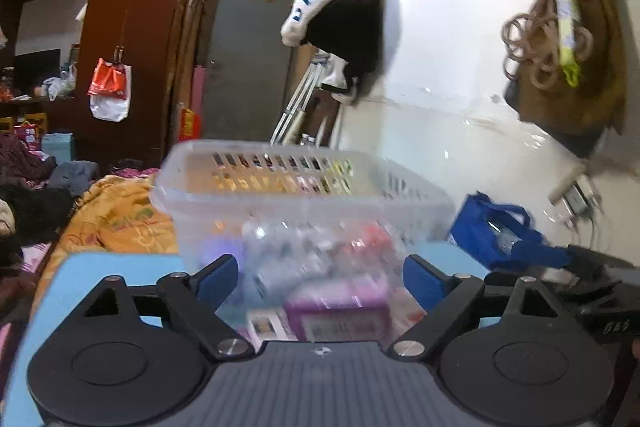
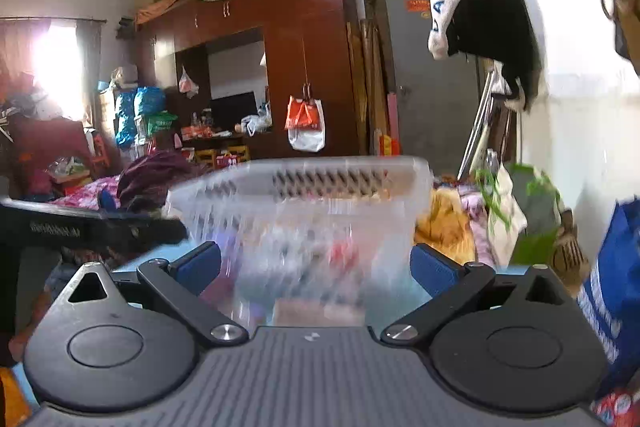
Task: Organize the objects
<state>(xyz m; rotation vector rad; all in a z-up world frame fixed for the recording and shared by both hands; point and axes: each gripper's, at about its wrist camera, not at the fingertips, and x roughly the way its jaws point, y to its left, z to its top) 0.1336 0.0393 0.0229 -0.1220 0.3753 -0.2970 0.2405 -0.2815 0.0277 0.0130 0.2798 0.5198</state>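
Your left claw (image 1: 320, 277) was spread wide, gripping nothing, and so was your right claw (image 2: 316, 265). The clear plastic basket (image 1: 296, 195) of blurred small packages sat on the blue bench (image 1: 120, 267) at twelve o'clock, a blue bag (image 1: 496, 231) at its three o'clock.

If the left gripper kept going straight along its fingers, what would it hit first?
Most likely the near wall of the clear plastic basket, which sits dead ahead of the open left gripper. Motion blur hides how close it is.
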